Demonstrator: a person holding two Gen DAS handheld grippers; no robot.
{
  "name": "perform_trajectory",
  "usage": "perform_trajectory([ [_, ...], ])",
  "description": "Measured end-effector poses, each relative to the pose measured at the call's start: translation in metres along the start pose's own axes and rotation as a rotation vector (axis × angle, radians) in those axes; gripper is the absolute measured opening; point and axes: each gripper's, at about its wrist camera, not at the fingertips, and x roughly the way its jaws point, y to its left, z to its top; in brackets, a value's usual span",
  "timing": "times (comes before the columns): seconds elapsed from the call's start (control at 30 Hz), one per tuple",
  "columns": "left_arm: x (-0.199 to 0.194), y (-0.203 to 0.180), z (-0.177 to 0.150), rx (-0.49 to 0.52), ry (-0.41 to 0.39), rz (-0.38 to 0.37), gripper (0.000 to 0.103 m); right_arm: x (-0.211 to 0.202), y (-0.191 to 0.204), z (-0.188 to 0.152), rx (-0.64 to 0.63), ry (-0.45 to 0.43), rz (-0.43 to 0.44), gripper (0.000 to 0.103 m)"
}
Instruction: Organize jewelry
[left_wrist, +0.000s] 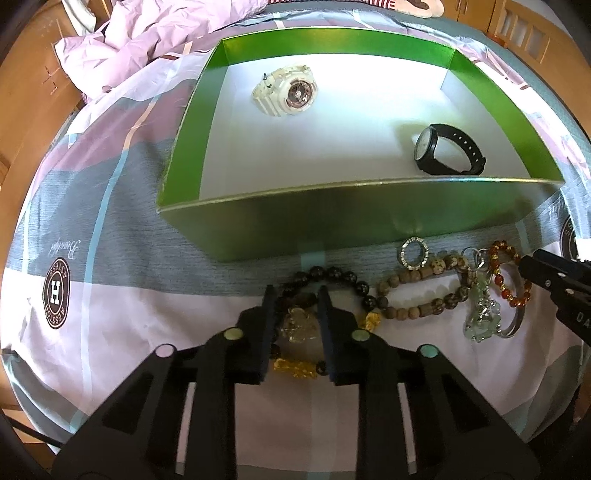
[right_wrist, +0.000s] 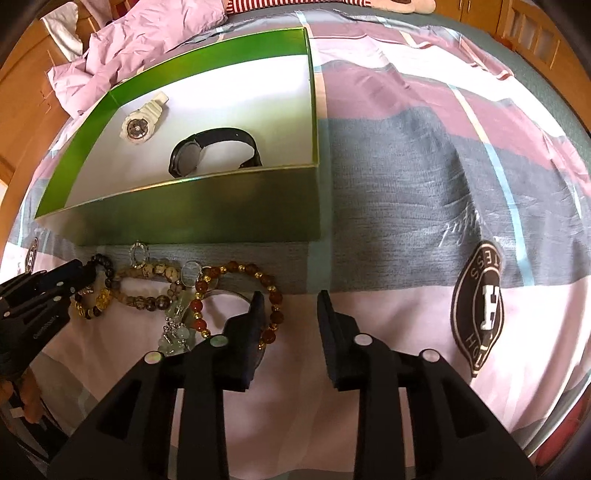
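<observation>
both grippers are chunky matte-black plastic: left gripper (left_wrist: 294, 295) has pale green round studs, right gripper (right_wrist: 290, 301) whitish ones.

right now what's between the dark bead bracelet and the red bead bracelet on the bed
A tan wooden bead bracelet lies between the dark bead bracelet and the red bead bracelet, with a pale green charm beside the red one. The left wrist view shows it.

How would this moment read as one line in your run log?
left tongs: open, straddling dark bead bracelet | right tongs: open, beside amber bead bracelet | green box: white watch, black watch inside
</observation>
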Motion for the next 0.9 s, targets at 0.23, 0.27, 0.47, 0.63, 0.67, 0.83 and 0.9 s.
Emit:
perform_trajectory([
  [0.23, -0.009, -0.001, -0.001, 0.001, -0.003, -0.016, 0.021, -0.012, 0.011, -0.001, -0.041, -0.044, 0.032, 0.0],
  [0.27, -0.012, -0.001, -0.001, -0.001, -0.007, -0.022, 0.021, -0.015, 0.012, 0.0, -0.046, -0.053, 0.035, 0.0],
  [0.47, -0.039, -0.006, -0.003, 0.02, -0.067, -0.035, 0.021, -0.047, 0.018, -0.002, -0.06, -0.146, 0.091, 0.0],
  [0.63, -0.048, -0.018, -0.004, 0.062, -0.097, -0.018, 0.021, -0.051, 0.021, -0.001, -0.081, -0.152, 0.094, 0.001],
  [0.67, -0.047, -0.019, -0.004, 0.064, -0.096, -0.016, 0.021, -0.048, 0.02, 0.0, -0.074, -0.135, 0.087, 0.001],
  [0.83, -0.042, -0.017, -0.005, 0.063, -0.081, -0.008, 0.021, -0.016, -0.005, -0.002, 0.049, -0.018, 0.006, 0.035],
  [0.9, -0.041, -0.016, -0.005, 0.059, -0.078, -0.007, 0.021, -0.005, -0.014, -0.001, 0.084, 0.014, -0.001, 0.035],
])
